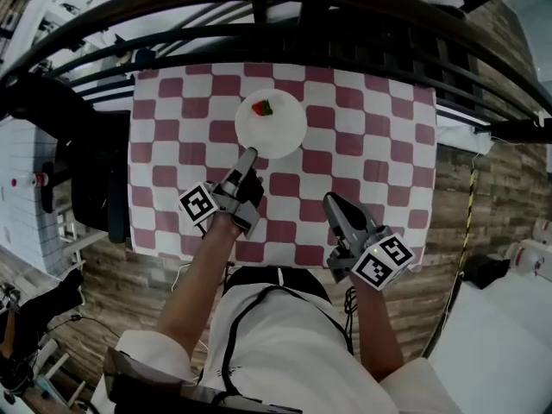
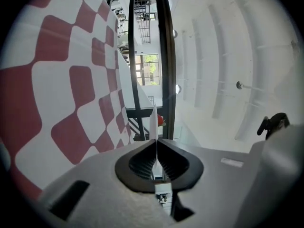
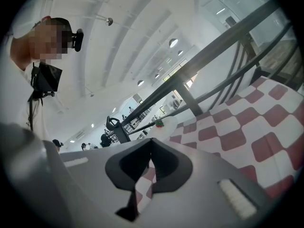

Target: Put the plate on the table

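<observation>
The checkered table (image 1: 371,145) is carrying the white plate (image 1: 283,132) near its twelve o'clock edge, seemingly landed. The left gripper (image 1: 250,154) is clamping the plate's rim at seven o'clock; only letting go is looking undone. The right gripper (image 1: 333,202) is hovering, clenched empty.

Table (image 1: 134,198) under checkered cloth (image 1: 366,145)

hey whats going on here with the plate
A person holds a gripper in each hand over a checked tablecloth. The left gripper is shut on the rim of a white plate carrying a red fruit. Whether the plate rests on the tablecloth is unclear. The right gripper is shut and empty, nearer the person.
</observation>
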Tool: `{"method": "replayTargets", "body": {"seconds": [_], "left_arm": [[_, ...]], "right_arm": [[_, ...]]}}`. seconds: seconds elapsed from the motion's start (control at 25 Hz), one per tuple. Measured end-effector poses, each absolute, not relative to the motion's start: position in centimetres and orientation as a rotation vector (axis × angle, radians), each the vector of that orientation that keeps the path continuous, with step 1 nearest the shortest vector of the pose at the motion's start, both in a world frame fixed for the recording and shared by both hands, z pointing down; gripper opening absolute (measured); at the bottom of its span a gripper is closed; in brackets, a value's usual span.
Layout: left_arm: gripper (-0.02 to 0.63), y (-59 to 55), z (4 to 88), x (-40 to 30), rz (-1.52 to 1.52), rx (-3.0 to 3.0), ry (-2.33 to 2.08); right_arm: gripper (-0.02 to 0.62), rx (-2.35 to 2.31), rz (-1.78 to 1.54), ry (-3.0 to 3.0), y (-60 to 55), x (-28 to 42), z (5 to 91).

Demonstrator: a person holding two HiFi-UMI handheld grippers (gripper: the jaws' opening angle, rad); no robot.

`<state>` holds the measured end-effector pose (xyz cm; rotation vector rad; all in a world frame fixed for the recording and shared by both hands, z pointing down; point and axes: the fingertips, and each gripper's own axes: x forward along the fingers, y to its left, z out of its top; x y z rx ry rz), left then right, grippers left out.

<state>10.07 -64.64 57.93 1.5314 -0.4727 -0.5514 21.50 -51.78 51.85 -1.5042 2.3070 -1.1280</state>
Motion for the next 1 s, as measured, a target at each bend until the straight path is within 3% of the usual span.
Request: {"method": "replayTargets", "body": {"seconds": [1.0], "left_arm": [[0.017,-74.2,67.3,17.3,-0.512,1.471,-0.467]], "right_arm": [[0.009,-1.679,-1.249,2.129,-55.5,25.4,58.2]]}}
